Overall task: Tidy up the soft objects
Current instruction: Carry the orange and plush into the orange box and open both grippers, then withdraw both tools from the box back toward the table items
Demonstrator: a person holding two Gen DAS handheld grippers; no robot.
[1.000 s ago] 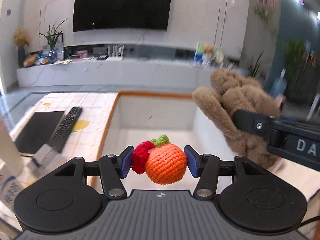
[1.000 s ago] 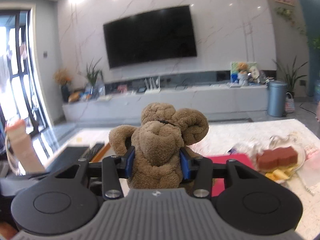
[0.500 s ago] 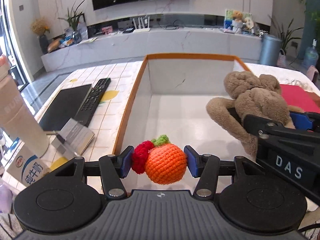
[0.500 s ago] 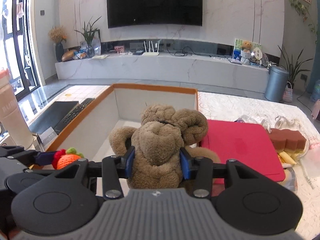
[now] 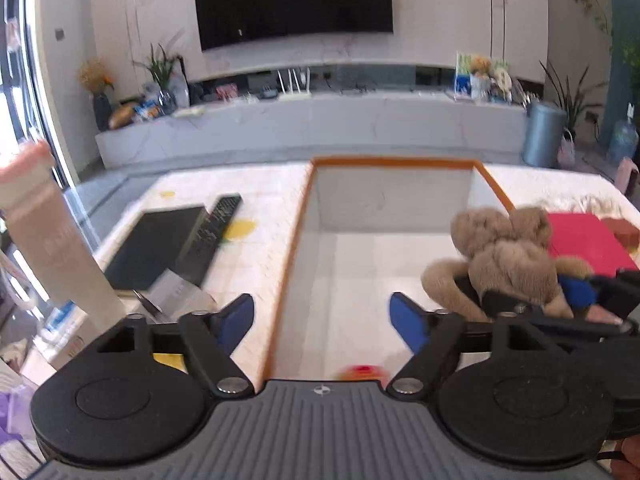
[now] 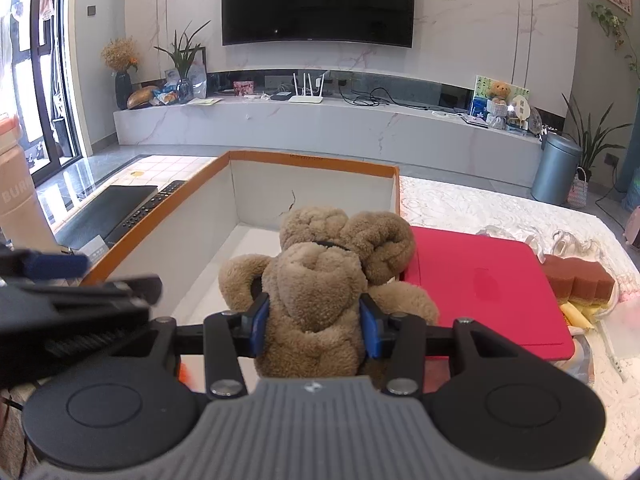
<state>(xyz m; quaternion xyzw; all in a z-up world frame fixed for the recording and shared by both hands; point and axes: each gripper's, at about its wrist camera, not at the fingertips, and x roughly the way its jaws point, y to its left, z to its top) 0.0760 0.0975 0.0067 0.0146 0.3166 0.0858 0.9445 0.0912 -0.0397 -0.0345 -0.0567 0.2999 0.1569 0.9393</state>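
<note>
In the left wrist view, the left gripper (image 5: pixel 322 316) fills the near edge, its jaws spread wide with nothing between the blue pads; they have just been opening. Just past the gripper's grey body, at six o'clock, a blurred sliver of the orange and red crocheted toy (image 5: pixel 362 372) shows low inside the white box (image 5: pixel 298 240), clear of both pads; whether it rests on the box floor cannot be told. The orange-rimmed box runs from the jaws up toward twelve o'clock. At three o'clock the brown plush bear (image 5: pixel 508 260) hangs over the box's right side, pinched by the right gripper, which enters from the frame edge. At nine to ten o'clock on the table (image 5: pixel 264 240) lie a black pad (image 5: pixel 154 240) and a remote control (image 5: pixel 212 228) side by side, the remote nearer the box.

In the right wrist view, the right gripper (image 6: pixel 316 326) has its jaws closed narrowly on the bear's (image 6: pixel 320 280) body, pads pressed into the fur on both sides, the bear upright above the box (image 6: pixel 168 216). The left gripper (image 6: pixel 80 280) reaches in at nine o'clock. At three o'clock, just beside the box, lies a red flat lid (image 6: pixel 480 288); beyond it at two to three o'clock sits a brown sponge-like block (image 6: pixel 580 280). Far off at twelve o'clock hangs a dark television (image 6: pixel 318 0).
</note>
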